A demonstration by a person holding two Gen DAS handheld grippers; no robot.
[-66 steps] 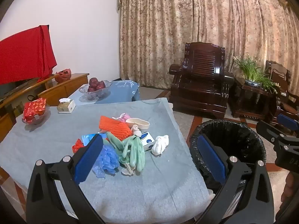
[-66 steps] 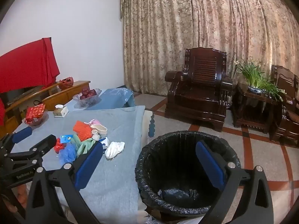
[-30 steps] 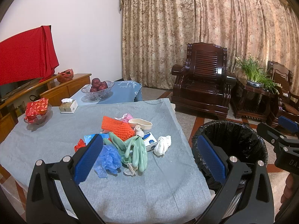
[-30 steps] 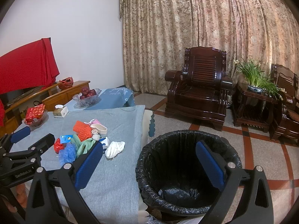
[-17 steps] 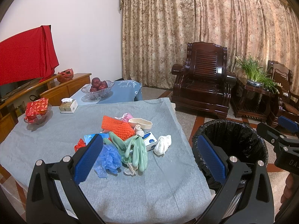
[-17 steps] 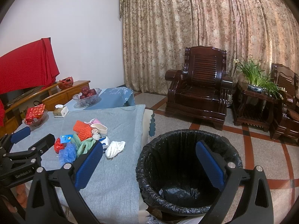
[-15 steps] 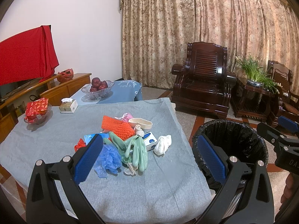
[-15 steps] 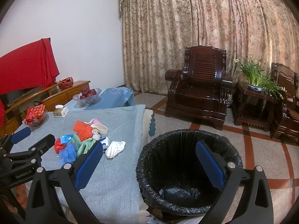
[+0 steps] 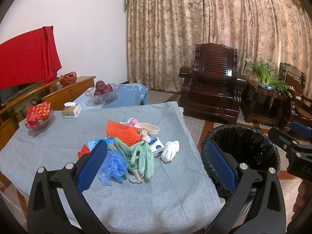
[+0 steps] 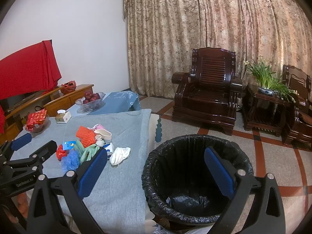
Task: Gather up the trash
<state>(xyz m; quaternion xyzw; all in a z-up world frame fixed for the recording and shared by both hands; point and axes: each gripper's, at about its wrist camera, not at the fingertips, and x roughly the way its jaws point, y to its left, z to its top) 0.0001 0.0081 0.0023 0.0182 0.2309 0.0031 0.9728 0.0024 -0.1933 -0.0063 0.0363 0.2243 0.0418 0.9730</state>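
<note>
We log almost no change between the earlier frames and now: the left wrist view has drifted slightly, so the pile sits a touch lower and nearer, and nothing on the table has been moved.

Left gripper (image 9: 156, 163): jaws spread wide, nothing between the blue pads, held above the near edge of the grey-cloth table (image 9: 58, 136). Right gripper (image 10: 156, 169): likewise released and empty, hanging over the round bin lined with a black plastic bag (image 10: 197, 175), which stands on the floor just beside the table's right edge.

The trash lies in one heap mid-table:
- orange knitted mesh piece (image 9: 122, 131)
- pale green rubber gloves (image 9: 141, 156)
- crumpled blue plastic glove (image 9: 112, 166)
- white wadded tissue (image 9: 170, 150), at the heap's right side, nearest the bin
- small blue-and-white box (image 9: 157, 145)
- red crumpled wrapper (image 9: 83, 150)

The bin holds no trash that we can see; only the bag's folded bottom shows.

Our reading: collection has not begun; both grippers have been settling before a first reach. The tissue looks the easiest first pick.
</note>
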